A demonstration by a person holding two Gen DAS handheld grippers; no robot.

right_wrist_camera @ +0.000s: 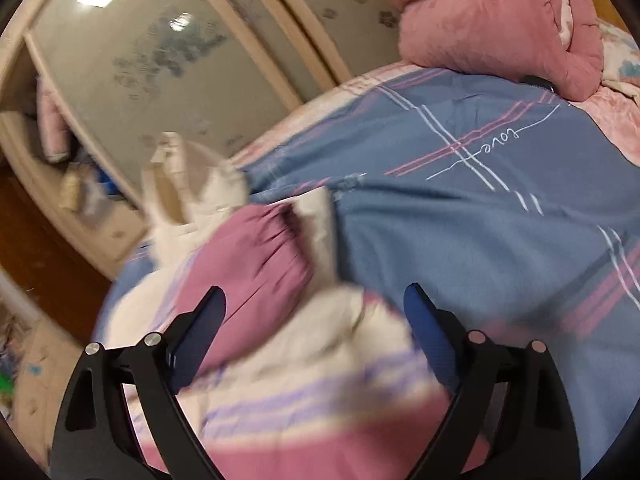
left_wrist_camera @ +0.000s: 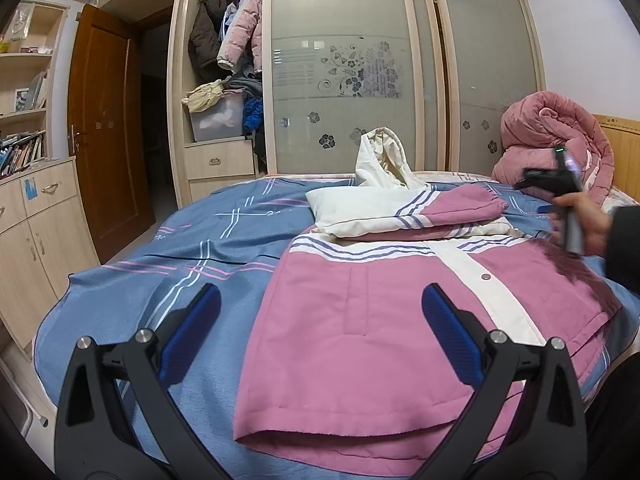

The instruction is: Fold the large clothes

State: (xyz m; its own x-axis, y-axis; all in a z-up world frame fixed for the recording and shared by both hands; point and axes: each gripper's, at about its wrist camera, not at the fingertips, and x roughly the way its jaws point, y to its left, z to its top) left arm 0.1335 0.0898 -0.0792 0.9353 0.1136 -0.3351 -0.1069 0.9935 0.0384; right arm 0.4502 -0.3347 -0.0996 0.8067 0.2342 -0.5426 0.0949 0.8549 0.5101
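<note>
A large pink and white padded jacket [left_wrist_camera: 360,332] lies flat on the blue bed cover [left_wrist_camera: 168,248], front up. One sleeve [left_wrist_camera: 404,210] is folded across its chest, and the white hood [left_wrist_camera: 384,160] stands up behind it. My left gripper [left_wrist_camera: 320,304] hovers open over the jacket's lower left part, with nothing between its fingers. In the right wrist view my right gripper [right_wrist_camera: 314,304] is open above the folded sleeve [right_wrist_camera: 256,248], pads apart from the cloth. From the left wrist view that right gripper [left_wrist_camera: 560,184] appears blurred in a hand at the far right.
A rolled pink quilt [left_wrist_camera: 560,140] sits at the head of the bed. Behind the bed stands a wardrobe with frosted sliding doors [left_wrist_camera: 344,80] and an open section with hanging coats [left_wrist_camera: 236,36]. A brown door [left_wrist_camera: 104,128] and a bookshelf [left_wrist_camera: 24,92] are at the left.
</note>
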